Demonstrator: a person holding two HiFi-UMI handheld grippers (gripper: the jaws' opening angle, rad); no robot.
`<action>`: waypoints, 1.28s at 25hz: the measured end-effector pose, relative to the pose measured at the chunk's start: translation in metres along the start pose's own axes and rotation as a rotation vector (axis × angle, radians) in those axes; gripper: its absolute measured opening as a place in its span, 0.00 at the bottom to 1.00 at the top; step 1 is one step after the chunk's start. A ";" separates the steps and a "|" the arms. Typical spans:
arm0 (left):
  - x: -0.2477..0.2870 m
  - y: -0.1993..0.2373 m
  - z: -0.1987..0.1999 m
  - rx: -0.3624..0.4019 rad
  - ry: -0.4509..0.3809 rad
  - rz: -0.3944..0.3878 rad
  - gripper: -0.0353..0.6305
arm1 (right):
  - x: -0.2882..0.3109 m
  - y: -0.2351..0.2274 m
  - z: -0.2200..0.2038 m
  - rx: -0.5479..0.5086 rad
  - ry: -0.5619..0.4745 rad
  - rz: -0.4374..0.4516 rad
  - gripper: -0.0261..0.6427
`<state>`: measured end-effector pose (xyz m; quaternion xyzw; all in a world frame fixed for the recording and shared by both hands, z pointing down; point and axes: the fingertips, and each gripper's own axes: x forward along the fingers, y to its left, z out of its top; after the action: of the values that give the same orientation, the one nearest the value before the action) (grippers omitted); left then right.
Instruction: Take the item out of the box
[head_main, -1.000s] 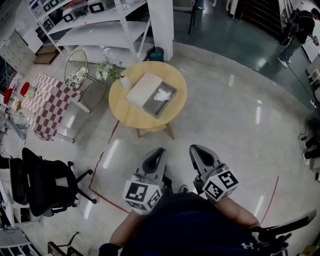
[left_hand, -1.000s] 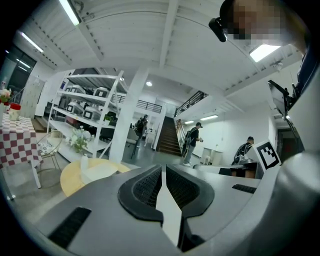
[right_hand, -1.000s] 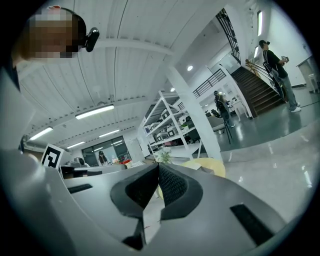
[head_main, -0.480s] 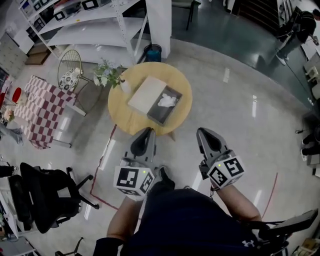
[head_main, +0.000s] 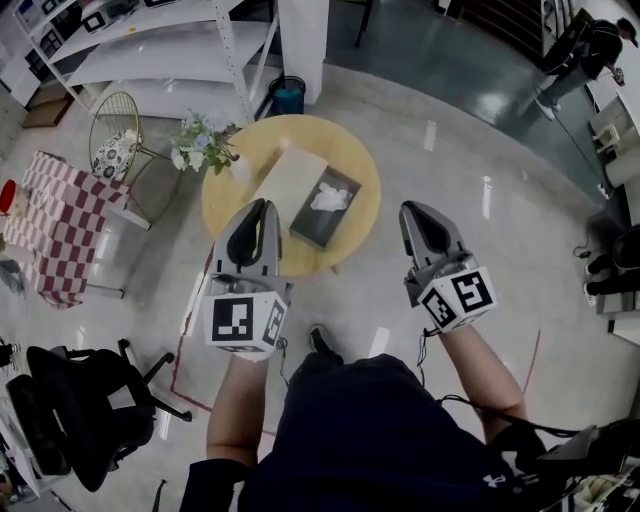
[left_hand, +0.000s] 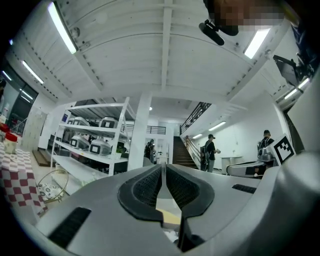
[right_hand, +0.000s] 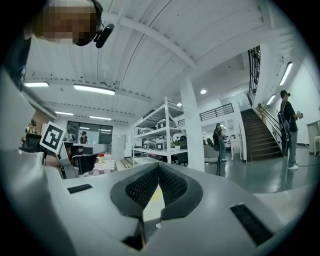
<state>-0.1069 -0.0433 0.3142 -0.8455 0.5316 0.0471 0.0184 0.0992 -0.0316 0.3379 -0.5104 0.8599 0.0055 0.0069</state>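
Note:
An open dark grey box (head_main: 326, 207) lies on the round wooden table (head_main: 232, 201), with a crumpled white item (head_main: 329, 197) inside and its pale lid (head_main: 287, 179) beside it on the left. My left gripper (head_main: 262, 206) hovers over the table's near left edge, jaws shut and empty. Right of the table, over the floor, my right gripper (head_main: 417, 215) is held shut with nothing in it. Both gripper views look level across the room, with only a sliver of table between the left gripper's tips (left_hand: 164, 169) and the right gripper's tips (right_hand: 158, 168).
A small plant (head_main: 200, 147) stands at the table's far left edge. White shelving (head_main: 150, 50) and a column (head_main: 303, 40) rise behind the table. A wire chair (head_main: 116, 140), a checkered table (head_main: 48, 215) and a black office chair (head_main: 70, 405) are at left. A person (head_main: 575, 45) stands far right.
The table has come closer in the head view. Both grippers have risen and moved forward toward it; the left one now overlaps the table's near edge.

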 end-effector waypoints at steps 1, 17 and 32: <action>0.002 0.005 0.000 -0.001 -0.007 -0.004 0.12 | 0.006 0.002 0.000 -0.014 0.001 0.005 0.06; 0.039 0.028 -0.032 0.035 0.073 -0.053 0.12 | 0.063 -0.017 -0.032 -0.096 0.102 -0.002 0.06; 0.113 0.043 -0.077 0.016 0.191 0.020 0.12 | 0.148 -0.063 -0.076 -0.066 0.179 0.163 0.06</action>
<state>-0.0921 -0.1699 0.3802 -0.8406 0.5397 -0.0377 -0.0259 0.0829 -0.1932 0.4113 -0.4373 0.8950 -0.0112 -0.0873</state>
